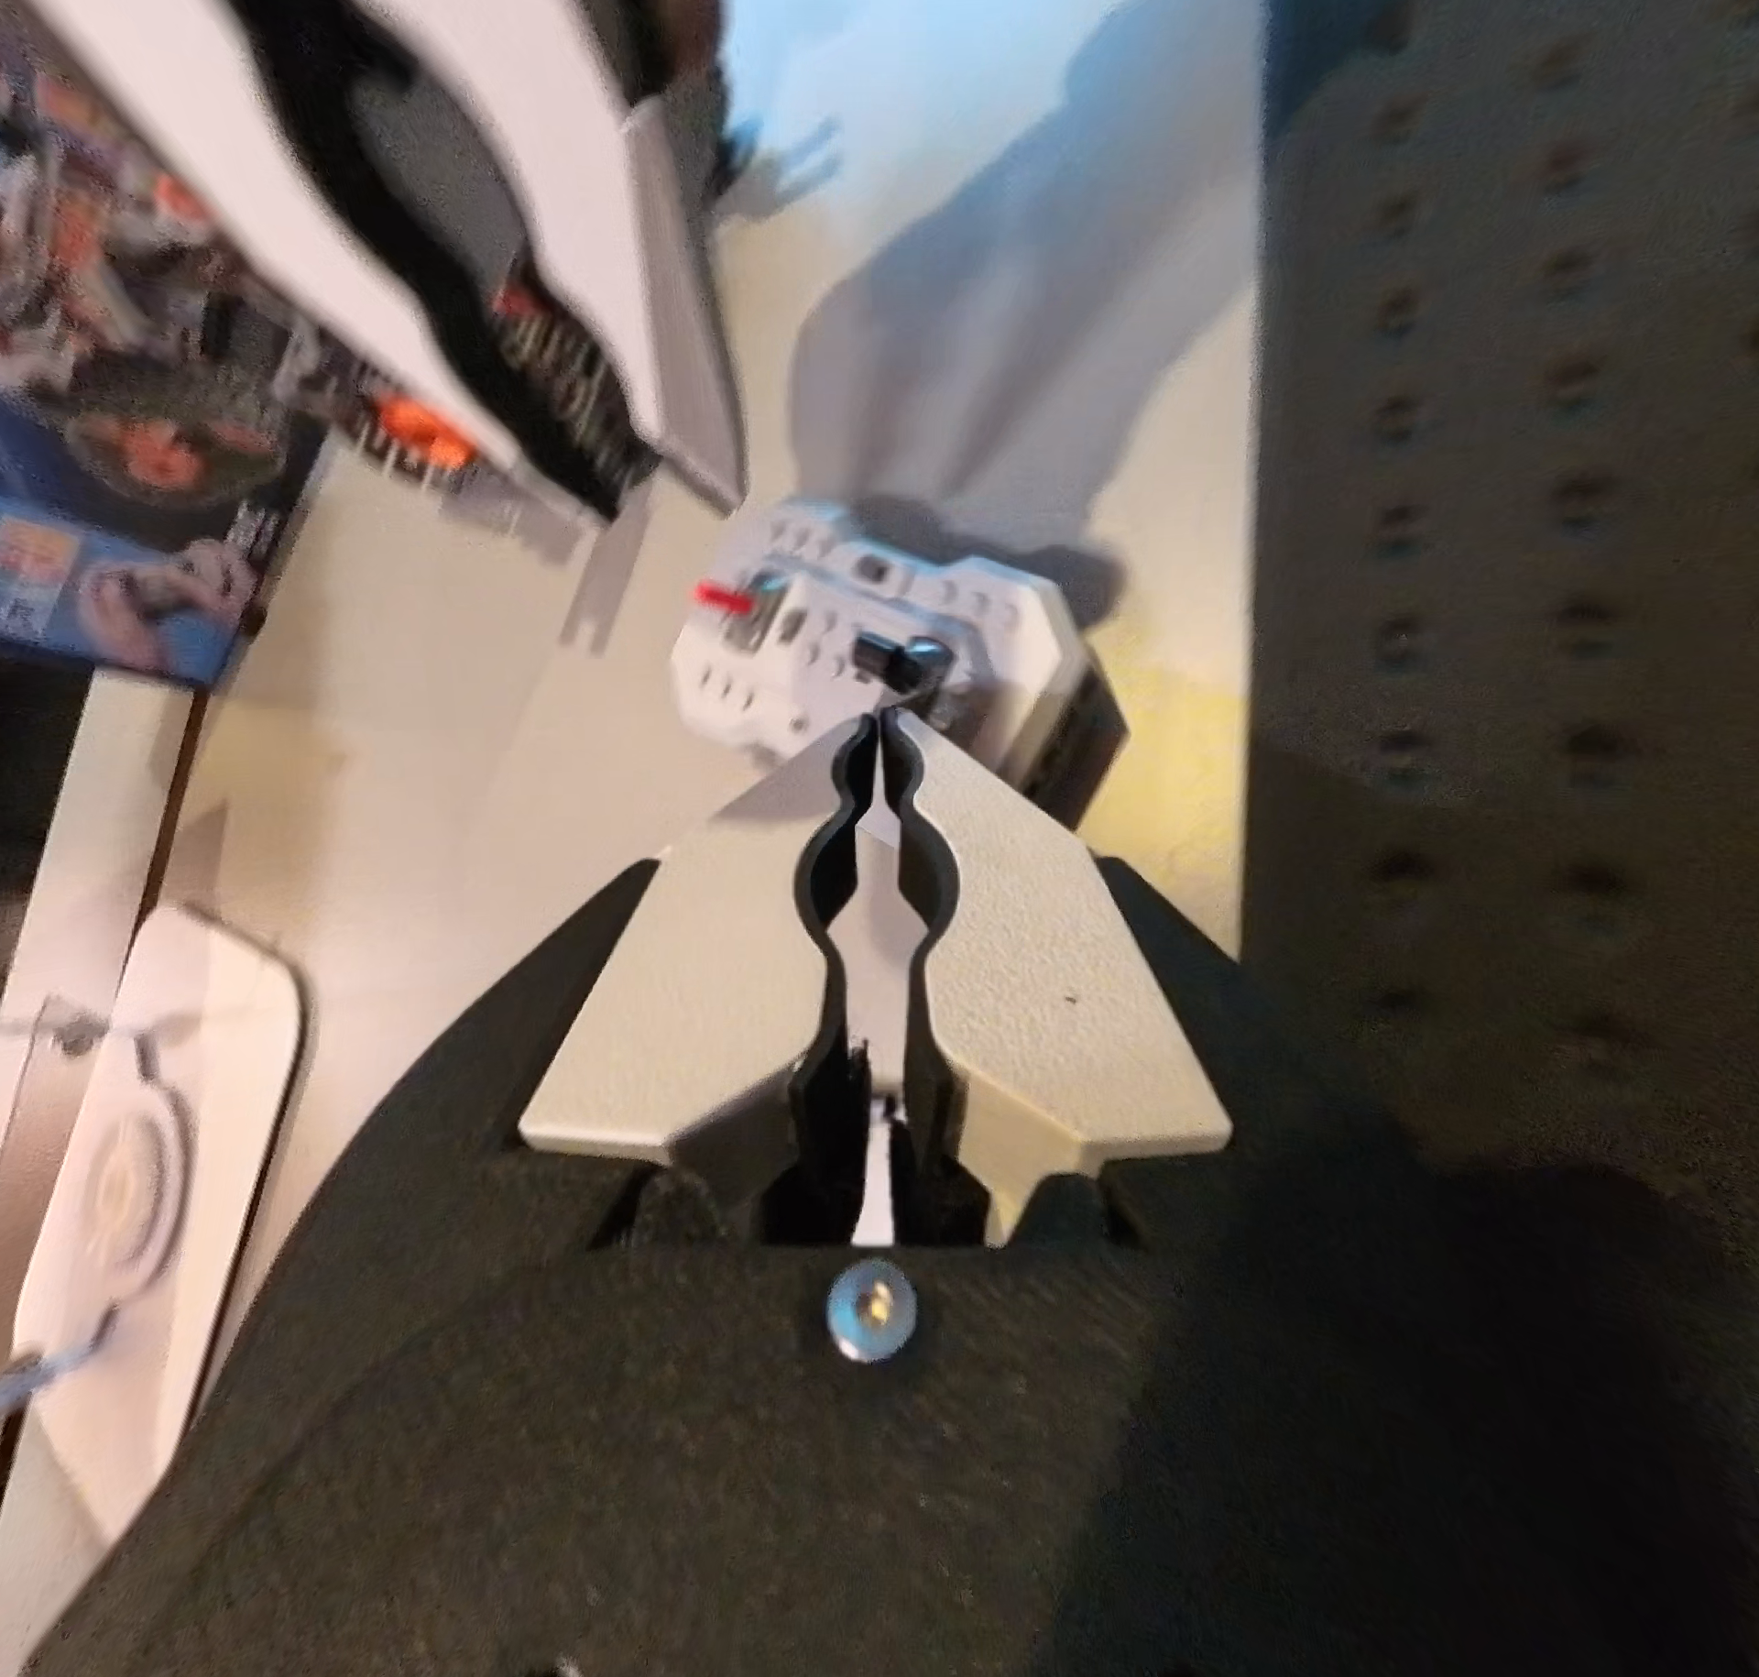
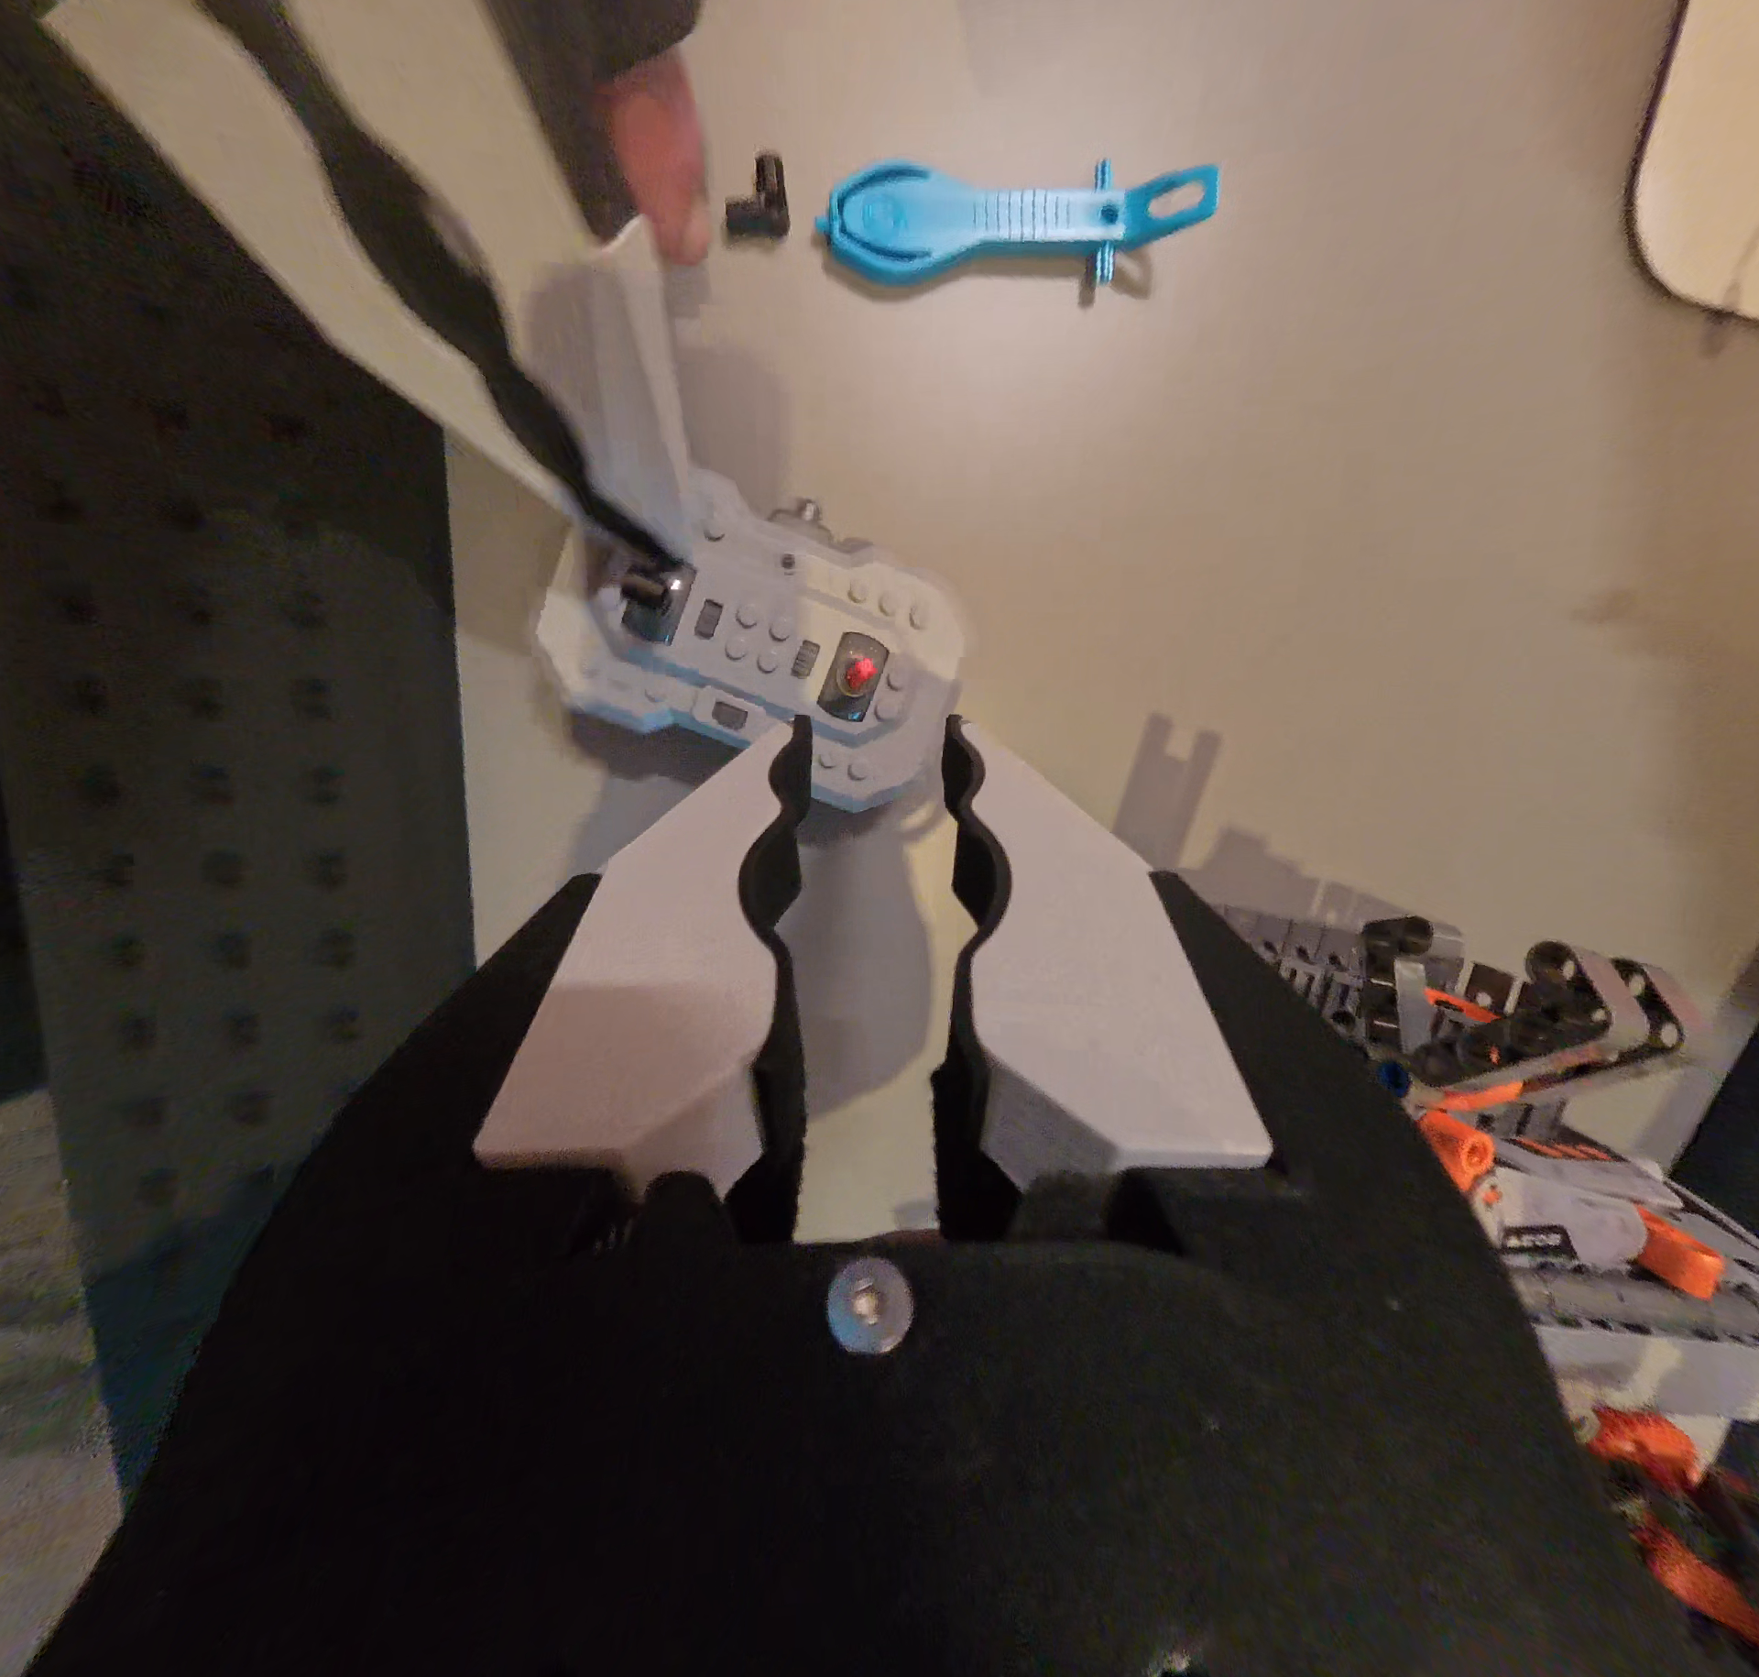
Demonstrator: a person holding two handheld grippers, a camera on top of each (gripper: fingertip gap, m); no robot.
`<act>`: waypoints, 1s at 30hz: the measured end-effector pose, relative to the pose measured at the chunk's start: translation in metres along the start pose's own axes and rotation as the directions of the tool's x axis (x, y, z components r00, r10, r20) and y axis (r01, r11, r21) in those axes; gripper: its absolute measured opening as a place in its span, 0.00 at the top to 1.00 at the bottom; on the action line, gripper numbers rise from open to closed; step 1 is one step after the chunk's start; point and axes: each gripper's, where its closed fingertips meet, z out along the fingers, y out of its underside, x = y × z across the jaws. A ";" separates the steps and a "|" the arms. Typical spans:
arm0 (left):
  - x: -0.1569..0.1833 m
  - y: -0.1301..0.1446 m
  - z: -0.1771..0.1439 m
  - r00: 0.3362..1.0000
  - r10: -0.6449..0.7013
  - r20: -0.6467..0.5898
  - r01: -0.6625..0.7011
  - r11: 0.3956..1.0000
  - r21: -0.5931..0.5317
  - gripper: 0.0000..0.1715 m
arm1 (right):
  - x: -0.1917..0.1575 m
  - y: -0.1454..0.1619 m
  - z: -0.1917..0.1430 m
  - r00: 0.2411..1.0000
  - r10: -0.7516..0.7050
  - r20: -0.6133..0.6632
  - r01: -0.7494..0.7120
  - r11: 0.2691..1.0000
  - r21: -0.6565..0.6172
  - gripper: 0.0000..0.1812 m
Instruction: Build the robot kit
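Left gripper (image 1: 880, 727): jaws nearly closed, seemingly pinching small black peg (image 2: 652, 584) on grey studded brick controller (image 2: 752, 660)
Right gripper (image 2: 874, 727): jaws narrowly parted, empty, just beside controller
Handling: steady, straight pull

Your left claw (image 1: 880, 722) hides the black peg's (image 1: 890, 665) base — the printed box (image 1: 124, 451) blurs, cut off.

A pale cream tabletop (image 2: 1237, 536) filled the scene under warm light, crossed by soft grey shadows. A dark panel (image 2: 219, 679) dotted with rows of small holes stood along one edge, and the light turned bluish farther off.
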 end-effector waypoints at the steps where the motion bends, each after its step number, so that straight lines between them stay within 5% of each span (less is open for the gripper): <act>1: -0.008 0.008 -0.004 0.999 -0.030 0.028 0.031 0.999 -0.025 0.98 | 0.000 -0.003 -0.001 1.000 0.001 -0.006 -0.001 1.000 0.025 0.86; 6: -0.015 0.006 -0.026 0.961 -0.273 0.050 0.270 0.961 0.059 0.80 | -0.006 -0.012 -0.007 0.998 -0.066 -0.013 0.067 0.994 0.088 0.94; 8: -0.016 0.004 -0.025 0.935 -0.345 0.078 0.341 0.938 0.064 0.67 | -0.008 -0.017 -0.004 0.995 -0.098 0.003 0.097 0.992 0.080 0.90; 11: -0.009 0.006 -0.013 0.912 -0.401 0.091 0.401 0.916 0.017 0.62 | -0.006 -0.014 0.005 0.989 -0.146 0.028 0.146 0.989 0.023 0.88; 18: -0.008 0.005 0.003 0.918 -0.386 0.089 0.389 0.921 -0.014 0.81 | 0.003 -0.010 0.023 0.976 -0.189 0.106 0.194 0.980 -0.040 0.98; 23: -0.010 0.007 0.002 0.925 -0.380 0.021 0.380 0.925 0.016 0.82 | 0.004 -0.007 0.022 0.971 -0.202 0.124 0.209 0.977 -0.041 0.99; 24: -0.015 0.010 0.001 0.925 -0.379 0.033 0.379 0.925 0.015 0.90 | 0.004 -0.007 0.022 0.971 -0.204 0.123 0.210 0.977 -0.036 0.99; 30: -0.021 0.015 0.002 0.927 -0.376 -0.006 0.376 0.926 0.034 0.89 | 0.005 -0.006 0.021 0.975 -0.219 0.045 0.217 0.975 0.044 0.99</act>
